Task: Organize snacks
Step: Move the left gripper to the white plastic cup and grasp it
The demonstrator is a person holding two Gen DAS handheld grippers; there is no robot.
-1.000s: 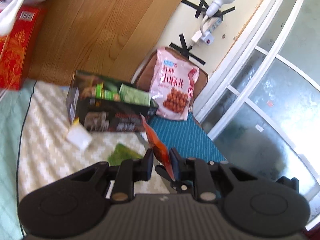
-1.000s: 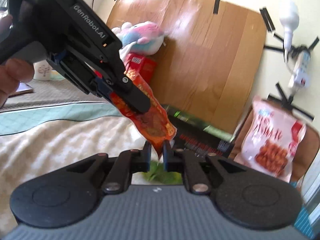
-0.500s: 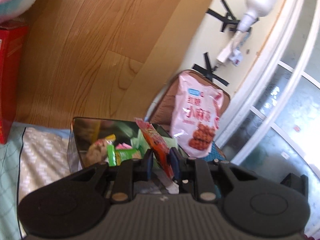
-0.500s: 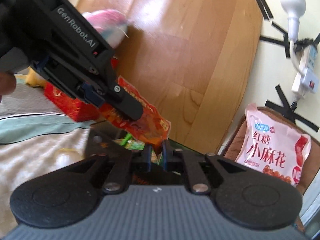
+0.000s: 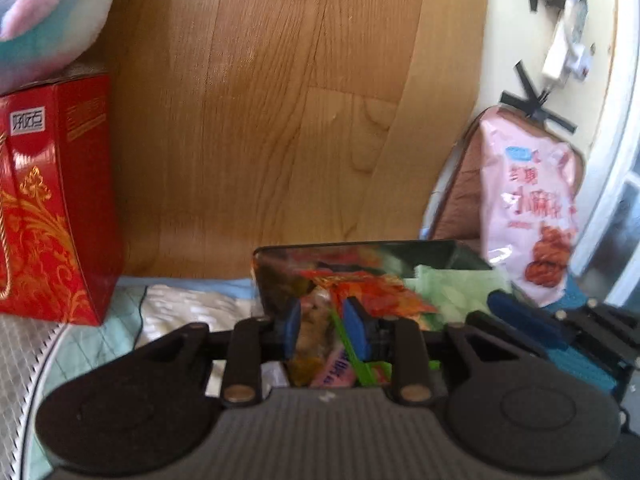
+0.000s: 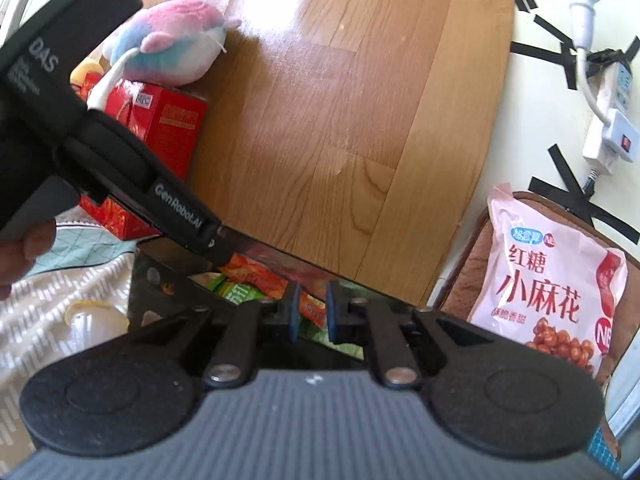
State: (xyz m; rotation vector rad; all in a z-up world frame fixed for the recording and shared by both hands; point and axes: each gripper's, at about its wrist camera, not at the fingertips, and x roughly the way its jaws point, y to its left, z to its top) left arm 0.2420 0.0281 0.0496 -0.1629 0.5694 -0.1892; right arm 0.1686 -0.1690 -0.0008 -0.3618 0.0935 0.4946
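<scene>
Both grippers have carried the orange snack packet [image 5: 376, 296] down into the dark box [image 6: 160, 280], jaws since parted.

The orange-red snack packet [image 5: 372, 294] lies among green wrappers [image 6: 236, 294] in a glossy black box [image 6: 160, 280]. The gift box [image 5: 52, 216] is red with gold scrollwork — a plush toy [image 6: 172, 42] in pink, white and pale blue sits on it. The big bag [image 6: 548, 280] is pink with dark red lettering and brown twists printed low. Both grippers are black with blue finger pads [image 5: 354, 326] — the headboard [image 6: 352, 120] is honey-coloured wood grain.
</scene>
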